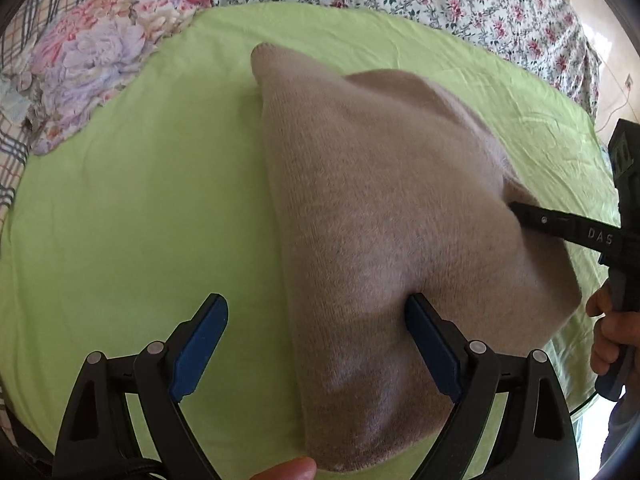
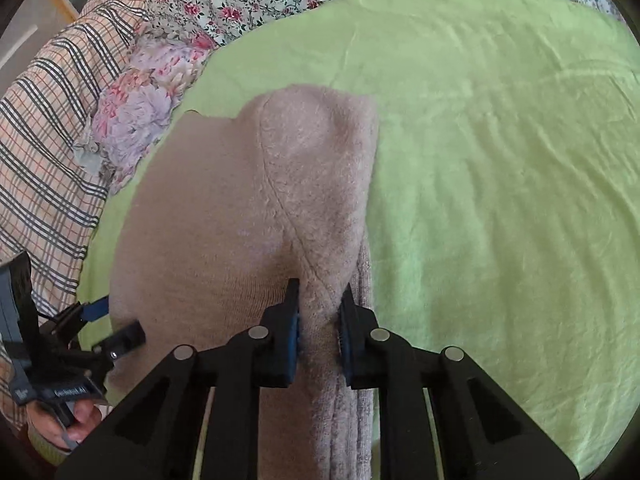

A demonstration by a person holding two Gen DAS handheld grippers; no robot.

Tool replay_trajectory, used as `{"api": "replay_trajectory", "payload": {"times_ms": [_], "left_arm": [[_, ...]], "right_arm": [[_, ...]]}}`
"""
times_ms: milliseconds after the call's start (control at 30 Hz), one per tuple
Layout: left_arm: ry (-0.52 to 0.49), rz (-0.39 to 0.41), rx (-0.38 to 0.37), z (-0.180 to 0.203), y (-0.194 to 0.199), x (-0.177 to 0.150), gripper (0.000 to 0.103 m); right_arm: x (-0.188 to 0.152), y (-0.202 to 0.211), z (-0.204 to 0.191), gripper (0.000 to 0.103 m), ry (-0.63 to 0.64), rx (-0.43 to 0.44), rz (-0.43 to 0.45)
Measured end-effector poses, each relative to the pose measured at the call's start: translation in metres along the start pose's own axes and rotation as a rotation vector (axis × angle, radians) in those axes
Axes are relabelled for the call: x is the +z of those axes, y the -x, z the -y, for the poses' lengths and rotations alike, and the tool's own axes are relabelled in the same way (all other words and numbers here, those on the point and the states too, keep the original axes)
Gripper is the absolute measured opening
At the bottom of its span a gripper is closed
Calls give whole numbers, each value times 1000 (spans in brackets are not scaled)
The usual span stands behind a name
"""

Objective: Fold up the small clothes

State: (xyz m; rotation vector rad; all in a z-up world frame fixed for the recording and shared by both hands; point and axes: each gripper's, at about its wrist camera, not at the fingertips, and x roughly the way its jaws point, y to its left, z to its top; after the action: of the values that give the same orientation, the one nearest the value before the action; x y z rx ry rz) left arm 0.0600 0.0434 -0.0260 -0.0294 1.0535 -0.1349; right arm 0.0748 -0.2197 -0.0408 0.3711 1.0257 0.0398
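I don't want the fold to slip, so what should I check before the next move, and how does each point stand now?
1. Right gripper clamped on the beige garment: ok.
2. Left gripper holding fabric: not ok, open, one finger against the garment.
3. Garment lying flat: not ok, it is lifted and bunched.
4. Green sheet under the garment: ok.
5. Floral cloth apart from the garment: ok.

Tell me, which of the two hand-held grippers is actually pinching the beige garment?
The right hand-held gripper: its blue pads are closed on a fold of the beige garment. The left hand-held gripper is wide open.
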Motion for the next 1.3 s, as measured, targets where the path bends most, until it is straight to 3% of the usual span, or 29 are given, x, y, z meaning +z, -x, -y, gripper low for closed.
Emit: {"api": "replay_trajectory", "payload": {"times_ms": [167,300,467,567,933,1300], "left_arm": [[-2,13,14,-3,10,-2,91],[-6,11,15,-2,21,-11,91],[-20,31,31,3,38,-21,91],[-23,39,41,7,49,-27,91],[-55,61,117,13,71,-41,93],[-75,79,141,17,81,-51,94]], "right_arm": [[-5,19,-13,29,19,-46,23],[-14,45,-23,31,41,-55,66],[-24,73,-35,51,63,-46,130],[-33,84,-45,57,88,-46,154],[-74,88,-68,62,190,-59,118],[-95,89,-78,69,273,-100,105]]}}
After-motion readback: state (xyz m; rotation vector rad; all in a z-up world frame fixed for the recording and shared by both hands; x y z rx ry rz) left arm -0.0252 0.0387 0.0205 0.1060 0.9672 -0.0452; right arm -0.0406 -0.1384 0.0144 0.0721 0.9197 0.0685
